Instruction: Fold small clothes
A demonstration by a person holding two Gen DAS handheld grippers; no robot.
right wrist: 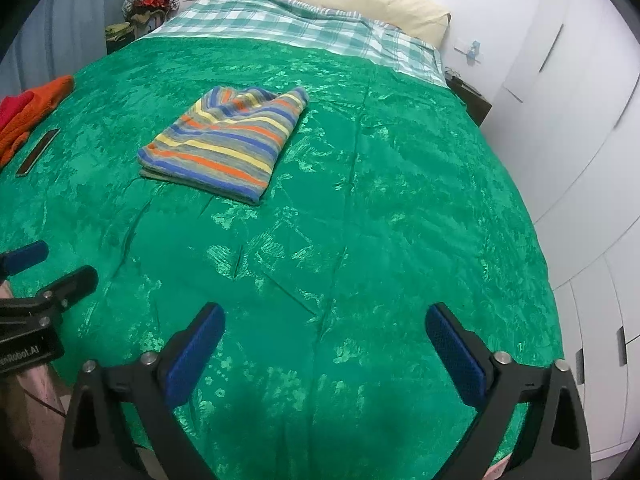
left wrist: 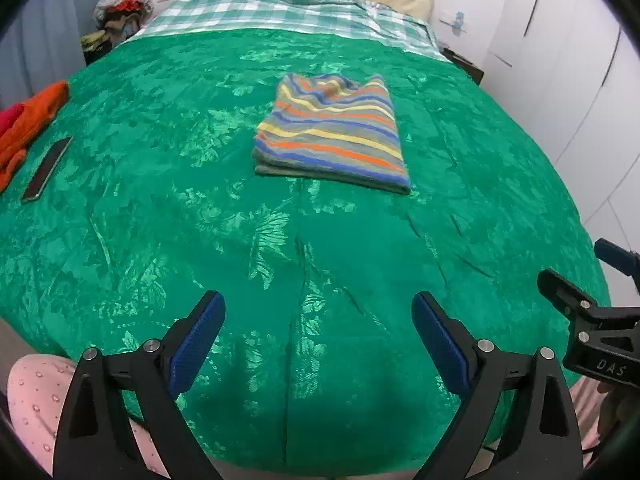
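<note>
On the green bedspread (left wrist: 320, 240), near its middle, lies the folded striped garment (left wrist: 330, 136), well apart from both grippers. At the near edge of the bed, the left gripper (left wrist: 319, 320) hangs with its blue-padded jaws spread wide, holding nothing; the right gripper (right wrist: 325, 330) is spread and empty too. Its body in the left view reads "DAS". The left one's body in the right view shows "enRobot.AI", cut off. A dark phone (left wrist: 47, 168) lies beside orange cloth (left wrist: 30, 120) at the left.
</note>
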